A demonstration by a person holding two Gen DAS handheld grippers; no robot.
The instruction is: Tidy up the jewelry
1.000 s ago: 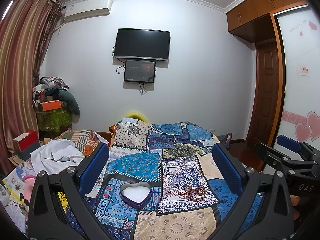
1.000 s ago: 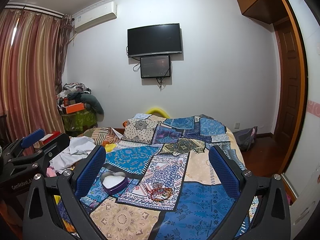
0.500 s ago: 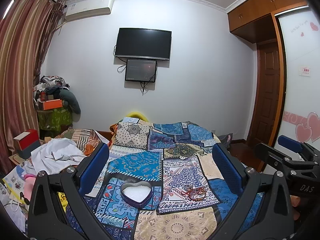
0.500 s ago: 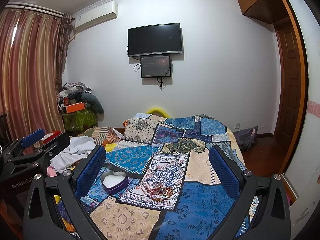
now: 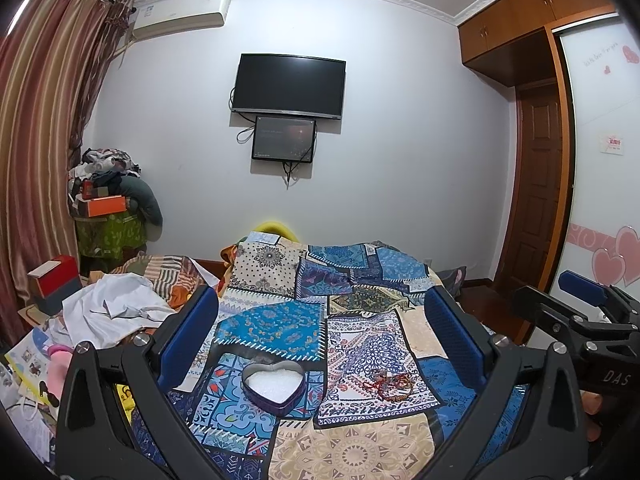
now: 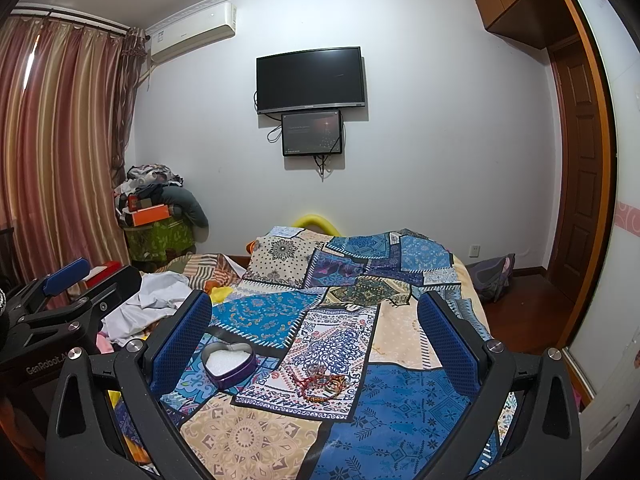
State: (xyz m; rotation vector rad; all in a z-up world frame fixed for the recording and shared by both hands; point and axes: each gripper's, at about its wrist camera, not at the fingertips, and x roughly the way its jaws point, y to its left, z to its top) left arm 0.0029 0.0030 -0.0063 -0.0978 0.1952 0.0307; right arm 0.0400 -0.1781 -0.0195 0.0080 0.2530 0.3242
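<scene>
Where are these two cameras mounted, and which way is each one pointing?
Left wrist view: sits on the left gripper, looking forward over the patchwork bed toward the wall TV; its own open blue-padded fingers frame the picture, and the right gripper shows at the right edge.
Right wrist view: sits on the right gripper, facing the same way; the left gripper shows at the left edge.
Both share the heart-shaped tin and the pile of bracelets beside it.
</scene>
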